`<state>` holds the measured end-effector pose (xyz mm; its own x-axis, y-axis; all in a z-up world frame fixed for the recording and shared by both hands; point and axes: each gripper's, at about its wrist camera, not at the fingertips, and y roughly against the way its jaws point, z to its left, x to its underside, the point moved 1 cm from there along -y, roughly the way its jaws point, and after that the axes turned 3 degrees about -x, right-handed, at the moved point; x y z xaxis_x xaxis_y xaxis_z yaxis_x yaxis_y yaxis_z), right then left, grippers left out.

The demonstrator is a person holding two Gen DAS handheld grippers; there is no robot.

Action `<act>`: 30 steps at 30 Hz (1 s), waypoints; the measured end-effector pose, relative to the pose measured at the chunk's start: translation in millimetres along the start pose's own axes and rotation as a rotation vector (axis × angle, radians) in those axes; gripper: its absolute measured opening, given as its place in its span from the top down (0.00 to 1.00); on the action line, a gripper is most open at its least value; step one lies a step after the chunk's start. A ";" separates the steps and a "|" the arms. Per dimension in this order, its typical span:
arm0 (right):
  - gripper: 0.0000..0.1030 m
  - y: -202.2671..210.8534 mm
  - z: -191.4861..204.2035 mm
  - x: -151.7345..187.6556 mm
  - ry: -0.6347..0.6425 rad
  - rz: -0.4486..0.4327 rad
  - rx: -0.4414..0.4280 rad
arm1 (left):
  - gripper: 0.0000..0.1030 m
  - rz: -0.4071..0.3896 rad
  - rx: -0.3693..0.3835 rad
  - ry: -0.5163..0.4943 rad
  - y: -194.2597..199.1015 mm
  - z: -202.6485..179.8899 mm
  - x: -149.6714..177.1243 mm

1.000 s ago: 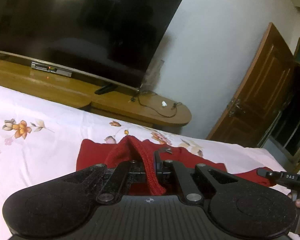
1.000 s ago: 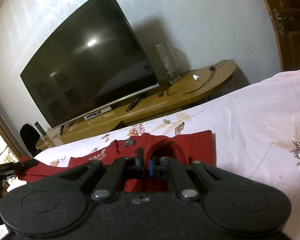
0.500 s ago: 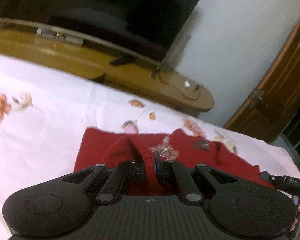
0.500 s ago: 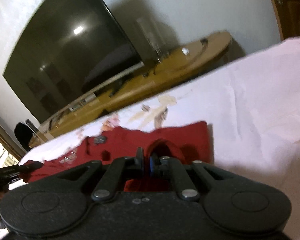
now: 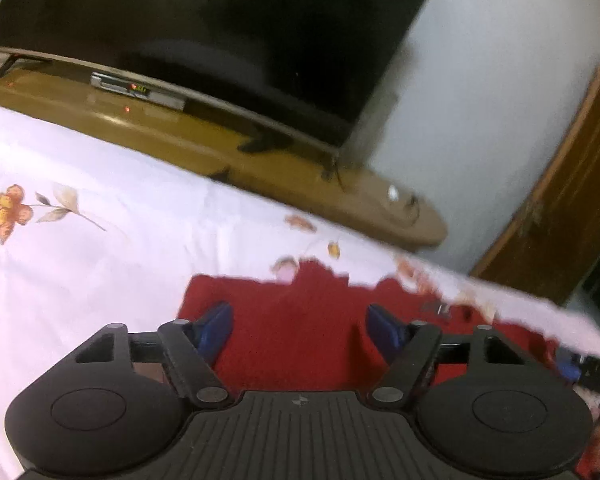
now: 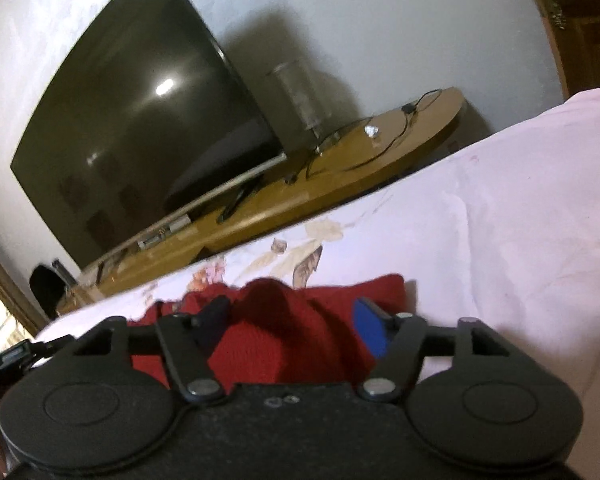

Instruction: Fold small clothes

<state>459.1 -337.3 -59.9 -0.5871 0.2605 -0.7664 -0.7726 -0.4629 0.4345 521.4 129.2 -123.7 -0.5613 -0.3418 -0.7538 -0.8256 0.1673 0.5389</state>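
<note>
A: Where do we find the garment?
B: The red garment [image 5: 300, 328] lies flat on the floral bedsheet [image 5: 80, 264], in front of the TV [image 5: 204, 28] and its wooden stand [image 5: 300, 184].

A: And how do we read the left tool [image 5: 299, 324]?
B: Its blue pads [image 5: 216, 326] stand wide apart over the cloth, gripping nothing.

A: The right tool [image 6: 290, 320]?
B: Likewise spread; a raised hump of red knit [image 6: 276, 320] sits between its fingers, unclamped.

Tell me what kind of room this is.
Most likely a bedroom: a floral bedsheet with the red garment on it, facing a large television on a low wooden stand.
</note>
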 end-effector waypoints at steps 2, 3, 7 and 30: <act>0.36 -6.4 2.8 0.3 0.040 0.031 0.022 | 0.34 0.034 -0.032 -0.070 -7.3 -9.0 -1.7; 0.36 -10.2 6.1 0.7 0.069 0.047 0.030 | 0.34 0.049 -0.043 -0.113 -9.2 -13.9 -3.4; 0.35 -6.3 23.6 -1.2 0.198 0.012 0.033 | 0.44 0.069 -0.087 -0.217 -12.3 -24.9 -7.2; 0.88 -15.9 44.7 -4.6 0.349 -0.014 0.129 | 0.95 -0.190 -0.126 -0.178 15.6 -22.9 -12.8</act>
<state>463.4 -293.3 -42.1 -0.4753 -0.0490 -0.8785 -0.8173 -0.3450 0.4614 517.0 115.0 -97.1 -0.4081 -0.1866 -0.8937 -0.9094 -0.0037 0.4160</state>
